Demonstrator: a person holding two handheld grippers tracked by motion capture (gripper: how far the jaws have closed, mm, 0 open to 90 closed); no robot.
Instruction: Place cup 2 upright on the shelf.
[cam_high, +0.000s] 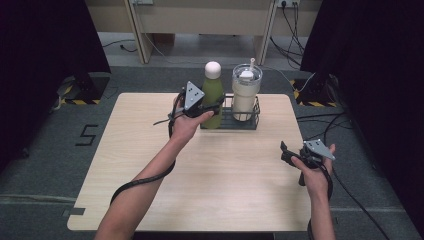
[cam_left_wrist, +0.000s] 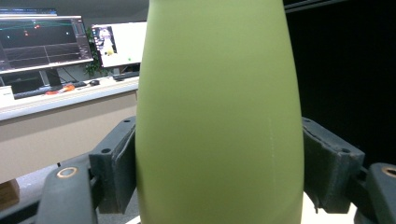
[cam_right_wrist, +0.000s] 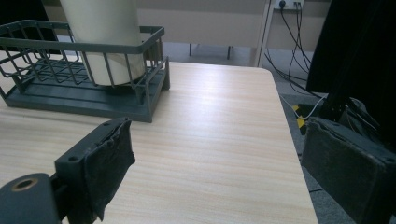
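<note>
I am clamping my left gripper (cam_high: 214, 106) on the green bottle (cam_high: 212, 95), which is standing at the rack's (cam_high: 252, 123) nine o'clock end. My right gripper (cam_high: 286, 154) is hanging released at the table's (cam_high: 150, 165) four o'clock.

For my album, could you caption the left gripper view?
Left gripper clamps a green bottle, monitors glowing behind.

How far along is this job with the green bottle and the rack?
The cream tumbler already stands in the wire rack. The left gripper is clamped on the green bottle, jaws pressing both its sides, at the rack's left end; whether the bottle rests in it or is lifted, I cannot tell. Releasing or moving the bottle is left. The right gripper waits open over the table.
</note>
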